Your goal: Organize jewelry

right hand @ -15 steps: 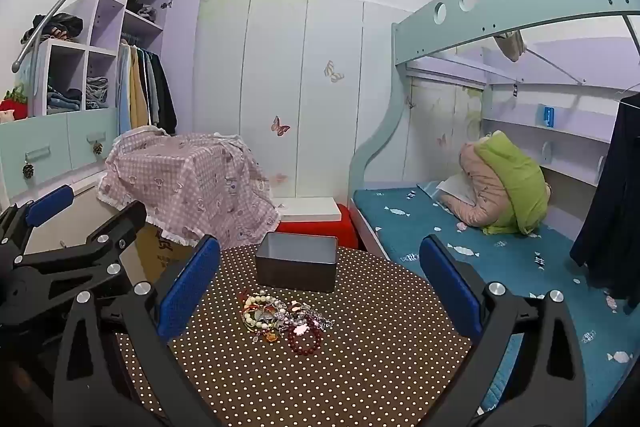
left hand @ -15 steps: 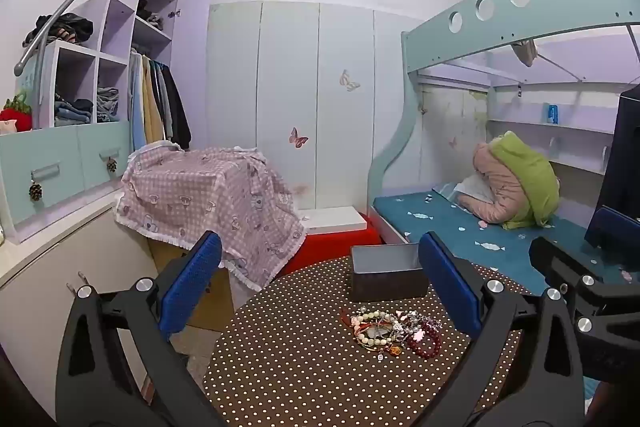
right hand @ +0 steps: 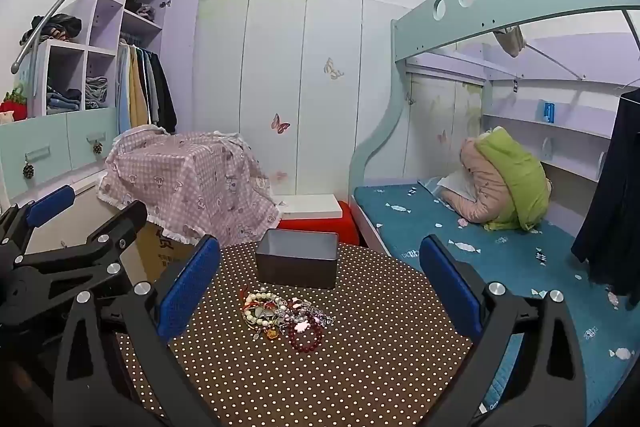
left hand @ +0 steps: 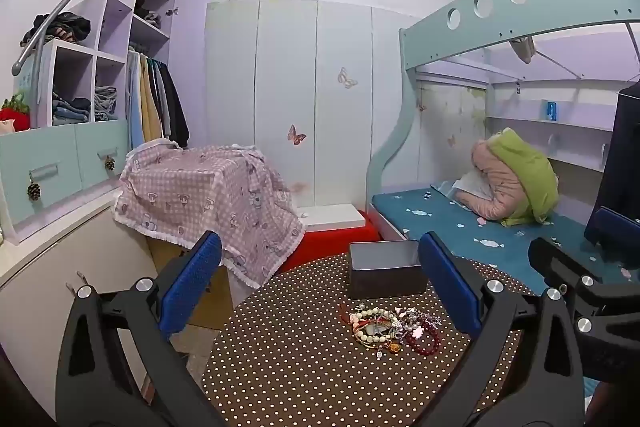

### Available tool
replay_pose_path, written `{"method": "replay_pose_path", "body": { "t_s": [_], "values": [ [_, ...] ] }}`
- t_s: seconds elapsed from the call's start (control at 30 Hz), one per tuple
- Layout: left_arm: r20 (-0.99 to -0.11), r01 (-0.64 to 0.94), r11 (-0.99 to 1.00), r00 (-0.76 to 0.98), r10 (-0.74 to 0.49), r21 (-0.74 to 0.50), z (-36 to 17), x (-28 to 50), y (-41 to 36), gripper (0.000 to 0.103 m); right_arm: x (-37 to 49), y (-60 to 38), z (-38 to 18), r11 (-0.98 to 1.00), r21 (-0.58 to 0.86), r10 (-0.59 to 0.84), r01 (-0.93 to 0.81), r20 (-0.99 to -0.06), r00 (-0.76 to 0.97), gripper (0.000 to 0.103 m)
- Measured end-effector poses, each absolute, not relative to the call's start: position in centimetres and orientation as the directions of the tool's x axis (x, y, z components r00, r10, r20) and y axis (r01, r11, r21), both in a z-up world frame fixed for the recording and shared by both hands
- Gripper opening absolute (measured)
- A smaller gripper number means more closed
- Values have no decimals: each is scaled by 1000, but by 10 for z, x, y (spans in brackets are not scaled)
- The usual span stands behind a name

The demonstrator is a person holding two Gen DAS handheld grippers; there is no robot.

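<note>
A heap of jewelry [left hand: 394, 327] lies on the brown polka-dot table [left hand: 288, 367]: white bead bracelets, a dark red bead bracelet [left hand: 425, 341], chains and charms. An open grey metal box [left hand: 386, 269] stands just behind the heap. My left gripper [left hand: 320, 291] is open and empty, held above the table's near side. My right gripper [right hand: 320, 291] is open and empty too, with the heap [right hand: 286, 319] and the box [right hand: 298, 263] ahead between its fingers. Each gripper shows at the edge of the other's view.
A box under a pink checked cloth [left hand: 208, 203] stands left of the table, with a red stool [left hand: 332, 243] behind. A bunk bed with a blue mattress [right hand: 460, 251] lies to the right. Shelves and hanging clothes [left hand: 156, 103] stand at the left.
Both views have shifted very slightly; the jewelry and the box lie as before. Both grippers stay open.
</note>
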State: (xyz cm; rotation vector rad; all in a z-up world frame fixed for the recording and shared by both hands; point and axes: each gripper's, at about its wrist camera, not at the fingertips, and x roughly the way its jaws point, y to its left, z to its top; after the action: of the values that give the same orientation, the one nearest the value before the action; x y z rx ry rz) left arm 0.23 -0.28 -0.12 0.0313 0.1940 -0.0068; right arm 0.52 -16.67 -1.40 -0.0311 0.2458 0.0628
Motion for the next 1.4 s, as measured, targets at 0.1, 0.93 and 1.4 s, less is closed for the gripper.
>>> {"method": "replay_pose_path", "body": {
  "t_s": [0.1, 0.93, 1.4],
  "values": [
    [-196, 15, 999, 981, -8, 33, -3, 3, -4, 99, 5, -167, -15, 998, -23, 58, -66, -245, 968, 96],
    [-212, 17, 999, 977, -6, 50, -10, 7, -6, 99, 11, -169, -25, 998, -5, 58, -62, -275, 960, 96],
    [-222, 9, 999, 975, 2, 49, -17, 21, -4, 98, 23, -169, -34, 998, -14, 61, -68, -300, 952, 96]
  ]
}}
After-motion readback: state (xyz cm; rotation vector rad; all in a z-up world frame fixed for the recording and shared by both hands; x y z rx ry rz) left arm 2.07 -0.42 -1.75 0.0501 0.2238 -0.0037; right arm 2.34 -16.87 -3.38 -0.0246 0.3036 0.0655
